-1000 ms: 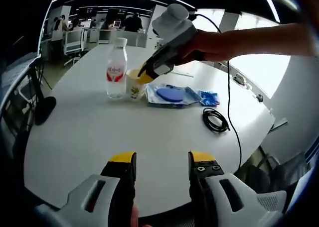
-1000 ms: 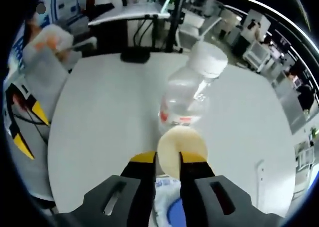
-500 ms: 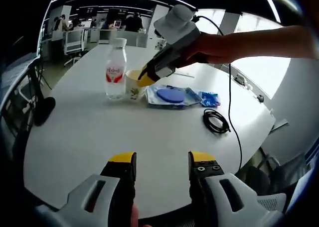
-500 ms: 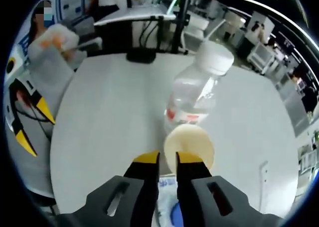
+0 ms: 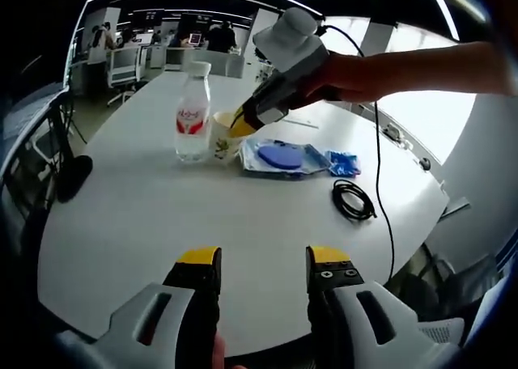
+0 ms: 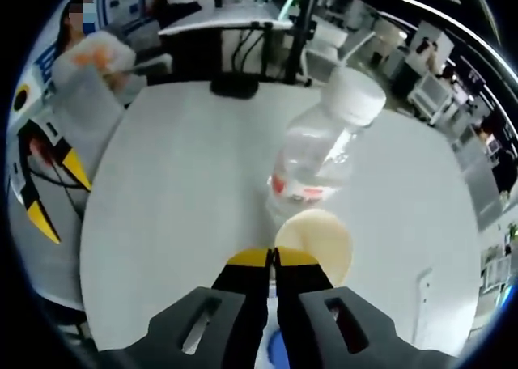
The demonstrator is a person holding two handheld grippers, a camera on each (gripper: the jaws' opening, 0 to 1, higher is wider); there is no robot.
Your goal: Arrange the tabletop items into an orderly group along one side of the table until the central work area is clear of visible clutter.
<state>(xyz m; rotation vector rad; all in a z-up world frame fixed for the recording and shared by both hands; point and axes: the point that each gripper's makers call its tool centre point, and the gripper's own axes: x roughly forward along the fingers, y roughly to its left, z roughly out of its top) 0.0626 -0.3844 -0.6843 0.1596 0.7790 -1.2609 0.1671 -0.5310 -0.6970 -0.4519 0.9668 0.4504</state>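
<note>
White table (image 5: pixel 162 215) with bottle (image 5: pixel 193 114), cup (image 5: pixel 222 136), cable (image 5: pixel 354 200).

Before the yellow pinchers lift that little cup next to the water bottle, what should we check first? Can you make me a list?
1. Right gripper fingers pinched on the paper cup's rim: ok, they look shut on it.
2. Cup empty: cannot tell.
3. Water bottle upright and capped: ok, but it stands right beside the cup.
4. Left gripper out of the way: ok, open over bare table.
5. Black cable away from the cup: ok.
</note>
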